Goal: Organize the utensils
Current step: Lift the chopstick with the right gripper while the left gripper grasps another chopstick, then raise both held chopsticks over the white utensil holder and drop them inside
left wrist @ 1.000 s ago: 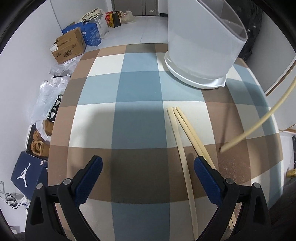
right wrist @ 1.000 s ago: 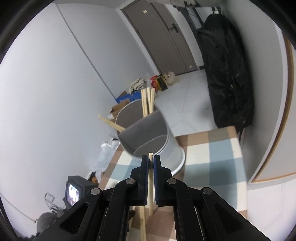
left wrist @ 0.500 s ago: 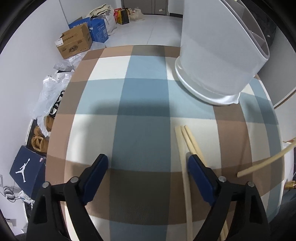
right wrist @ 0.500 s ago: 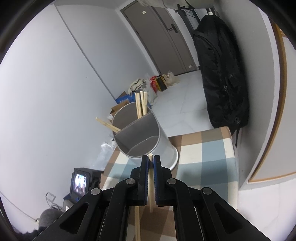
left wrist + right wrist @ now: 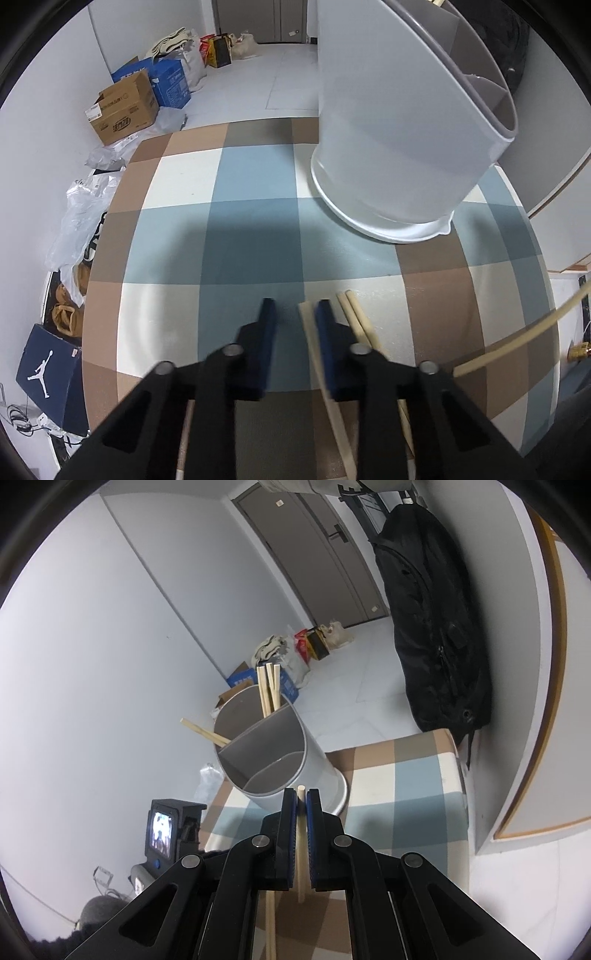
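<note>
Mostly slim wooden chopsticks (image 5: pixel 325 373), checked cloth (image 5: pixel 251 240)

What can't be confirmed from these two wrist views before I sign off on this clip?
- Left wrist view: whether the closing left tongs grip the chopstick between them; motion blur.
- Left wrist view: the two chopsticks beside them run under the tongs' right arm; lengths hidden.
- Right wrist view: chopstick count inside the holder; its divider blocks the back compartment.
- Right wrist view: right tongs clamp a chopstick.
</note>
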The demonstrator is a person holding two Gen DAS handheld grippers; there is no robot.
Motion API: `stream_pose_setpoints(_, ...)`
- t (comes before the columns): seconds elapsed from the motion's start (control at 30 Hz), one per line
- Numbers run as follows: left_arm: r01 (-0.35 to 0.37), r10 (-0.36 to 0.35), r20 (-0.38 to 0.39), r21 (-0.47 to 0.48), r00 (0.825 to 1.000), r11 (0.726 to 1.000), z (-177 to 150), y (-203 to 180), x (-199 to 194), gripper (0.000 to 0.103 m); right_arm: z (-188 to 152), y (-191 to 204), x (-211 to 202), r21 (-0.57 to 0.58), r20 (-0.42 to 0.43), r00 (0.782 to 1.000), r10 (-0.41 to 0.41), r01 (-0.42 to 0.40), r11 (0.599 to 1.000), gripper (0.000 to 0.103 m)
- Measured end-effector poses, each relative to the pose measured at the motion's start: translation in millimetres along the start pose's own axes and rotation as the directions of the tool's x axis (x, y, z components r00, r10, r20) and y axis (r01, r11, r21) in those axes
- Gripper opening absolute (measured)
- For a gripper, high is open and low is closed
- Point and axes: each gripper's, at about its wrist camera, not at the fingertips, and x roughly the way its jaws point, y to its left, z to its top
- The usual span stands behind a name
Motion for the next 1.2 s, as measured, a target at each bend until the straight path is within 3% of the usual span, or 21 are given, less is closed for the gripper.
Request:
stream_pose_setpoints(0.03,0.008,-0.008,0.0,-0.005,1.0,1.0,-1.0,1.0,-0.3,0.005,0.4,0.1,1.4,0.002,-0.002,1.0,0.001,-0.001,1.0,0.005)
stream_pose_setpoints(0.27,0.041,-0.04,0.023,-0.063,0.999,0.997,-0.4,8.0,-8.9,0.002,1.0,5.8,6.1,-0.017,0.002,1.0,-0.003,0.003,1.0,0.005)
stream_pose_setpoints(0.43,0.079,-0.064,0.127,-0.118,0.99,0.99,0.8,16.6,-32.6,0.002,-0.7,10.9,5.4,-0.027,0.012,1.0,-0.007,0.007,1.0,0.005)
stream_pose_setpoints(0.53,0.102,-0.068,0.204,-0.157,0.977,0.982,-0.8,22.5,-51.0,0.002,-1.6,14.4,3.5,-0.036,0.022,1.0,-0.004,0.005,0.999,0.005)
stream_pose_setpoints(0.77,0.14,-0.054,0.408,-0.182,0.911,0.973,-1.9,29.6,-95.0,0.002,-6.2,25.3,-4.3,-0.061,0.047,0.999,0.007,-0.004,0.998,0.004)
stream_pose_setpoints(0.97,0.151,-0.056,0.471,-0.166,0.88,0.975,-5.2,32.3,-109.7,0.002,-12.4,34.1,-8.7,-0.068,0.062,0.998,0.01,-0.005,0.998,0.005)
stream_pose_setpoints(1.2,0.153,-0.06,0.498,-0.147,0.865,0.977,-11.7,27.2,-126.8,0.002,-16.1,43.8,-10.3,-0.083,0.073,0.997,0.006,0.0,0.997,0.005)
